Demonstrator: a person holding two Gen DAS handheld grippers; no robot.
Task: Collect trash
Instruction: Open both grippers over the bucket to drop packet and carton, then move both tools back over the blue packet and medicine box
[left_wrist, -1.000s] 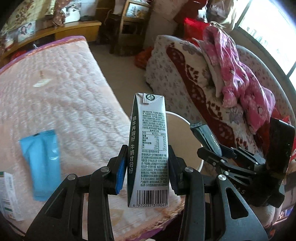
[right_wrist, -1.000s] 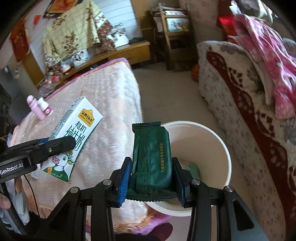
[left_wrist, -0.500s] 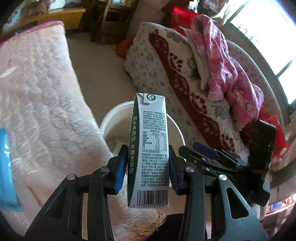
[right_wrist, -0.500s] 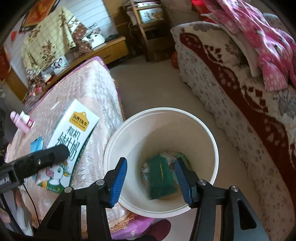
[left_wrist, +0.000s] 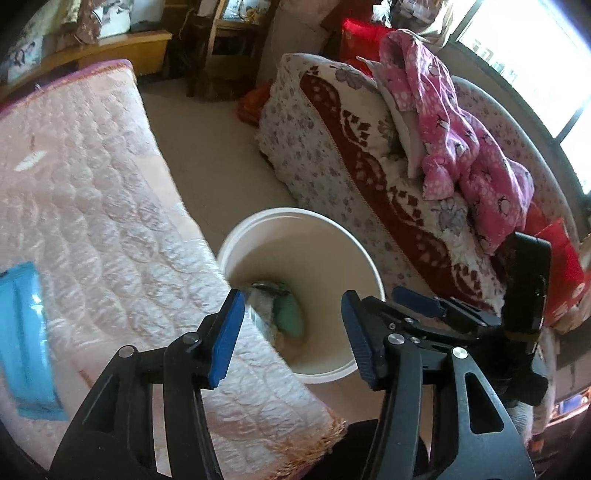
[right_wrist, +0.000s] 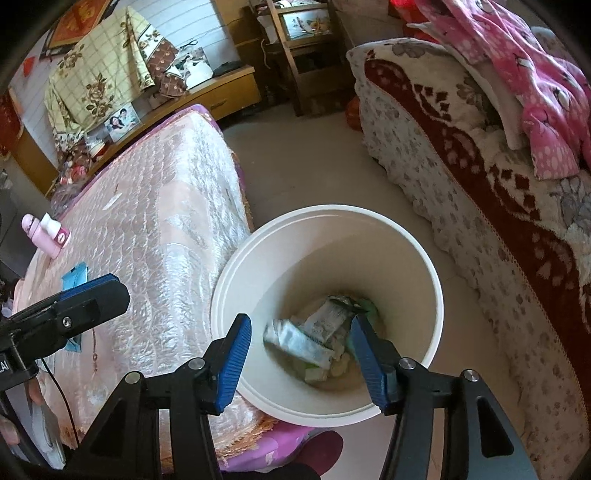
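Both grippers hang spread and empty over the white bin (right_wrist: 437, 306), while the next piece of trash, the blue wrapper (left_wrist: 22, 339), lies on the bed (left_wrist: 92, 192) at nine o'clock of the left gripper (left_wrist: 293, 334), lengthwise away from it, nearer than the right gripper (right_wrist: 301, 363).

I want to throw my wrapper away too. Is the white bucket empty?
Not empty. The white bucket has a milk carton and wrappers lying at its bottom.

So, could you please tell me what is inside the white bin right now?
The bin holds a milk carton, a silvery wrapper, a green packet and pale scraps underneath. The right tool covers part of the pile; the bottom is hidden.
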